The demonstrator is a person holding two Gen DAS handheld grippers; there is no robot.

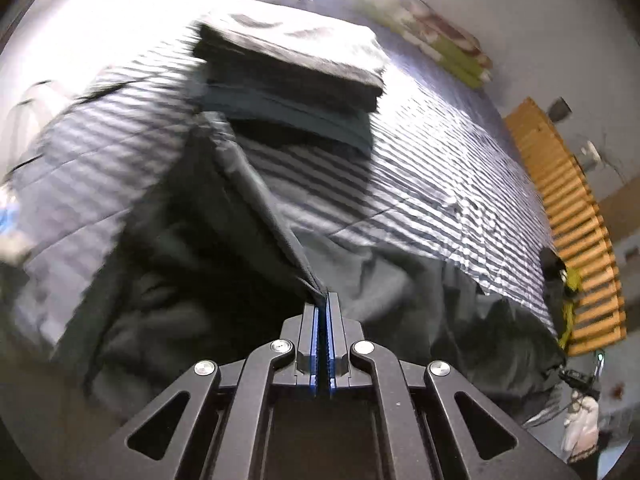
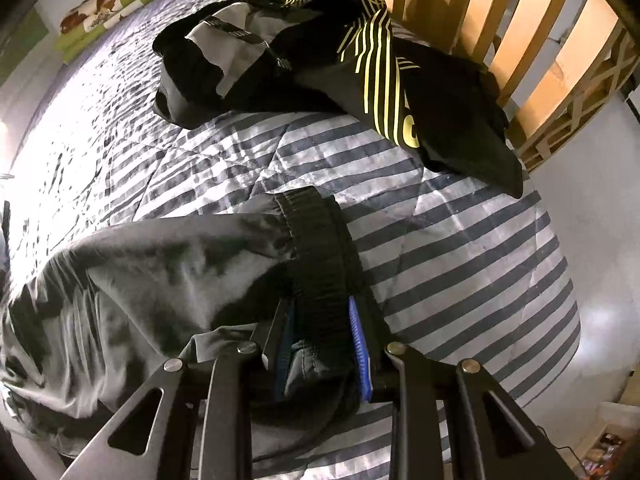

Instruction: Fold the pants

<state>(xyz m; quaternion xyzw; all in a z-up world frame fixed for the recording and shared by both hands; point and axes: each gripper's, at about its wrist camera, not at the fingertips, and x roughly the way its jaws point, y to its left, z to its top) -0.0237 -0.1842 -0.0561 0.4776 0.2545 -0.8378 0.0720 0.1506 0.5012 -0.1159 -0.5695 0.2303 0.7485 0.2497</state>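
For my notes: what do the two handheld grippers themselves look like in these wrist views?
Both look alike. The left gripper and right gripper are matte black, with angular linkage arms that have triangular cut-outs and round silver bolt heads at the pivots. The jaws are lined with ribbed blue pads. No cables, printed markings, sleeves or hands show in either view.

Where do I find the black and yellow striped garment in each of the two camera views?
Left wrist view: the black and yellow garment is a small patch at the right edge, against the wooden slats.
Right wrist view: the same garment lies large across the top centre, beyond the grey pants.
Shared landmark: the wooden slatted board beside the striped quilt.
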